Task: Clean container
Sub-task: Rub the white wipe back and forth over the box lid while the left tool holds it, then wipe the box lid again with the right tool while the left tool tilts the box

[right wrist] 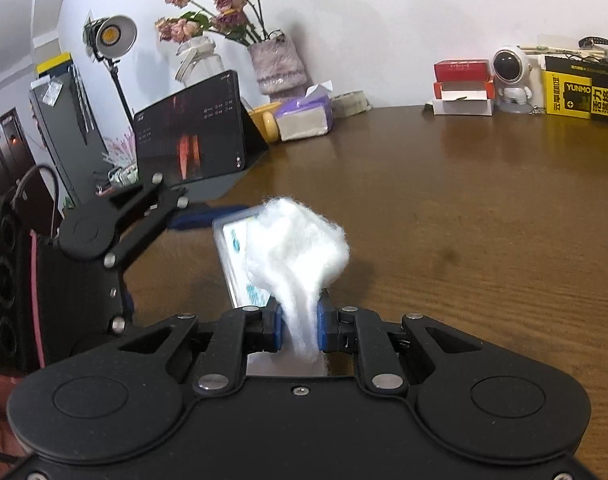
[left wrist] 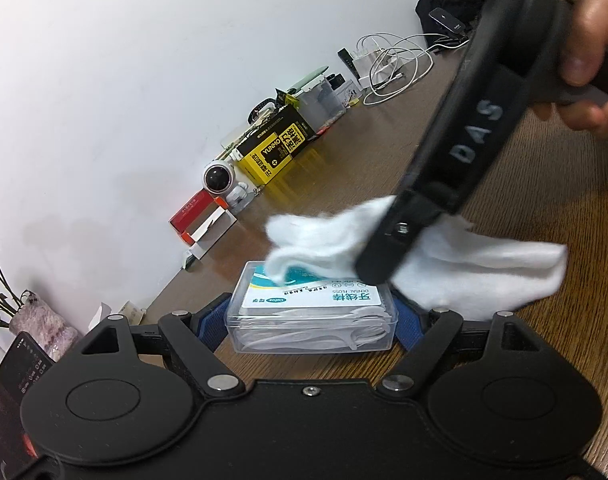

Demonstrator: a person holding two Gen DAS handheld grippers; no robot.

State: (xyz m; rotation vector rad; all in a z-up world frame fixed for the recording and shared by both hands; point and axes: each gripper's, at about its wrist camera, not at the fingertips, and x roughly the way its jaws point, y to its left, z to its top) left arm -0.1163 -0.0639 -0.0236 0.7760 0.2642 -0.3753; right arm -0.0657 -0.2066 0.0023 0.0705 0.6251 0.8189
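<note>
A clear plastic dental floss container (left wrist: 311, 320) with a white and teal label rests on the brown wooden table (left wrist: 543, 360). My left gripper (left wrist: 313, 318) is shut on the container, its blue pads pressing the two short ends. My right gripper (right wrist: 300, 328) is shut on a white fluffy cloth (right wrist: 296, 248). In the left wrist view that cloth (left wrist: 463, 268) lies across the far right part of the container's lid, under the right gripper's black finger (left wrist: 383, 256). In the right wrist view the container (right wrist: 234, 264) shows to the left of the cloth, partly hidden by it.
Along the wall stand a yellow and black box (left wrist: 278, 148), an astronaut figure (left wrist: 224, 184), a red and white box (left wrist: 196, 216) and white cables (left wrist: 391, 68). A tablet (right wrist: 192, 132), flower vase (right wrist: 278, 64), tissue pack (right wrist: 304, 116) and lamp (right wrist: 112, 34) sit far left. A hand (left wrist: 595, 20) grips the right tool.
</note>
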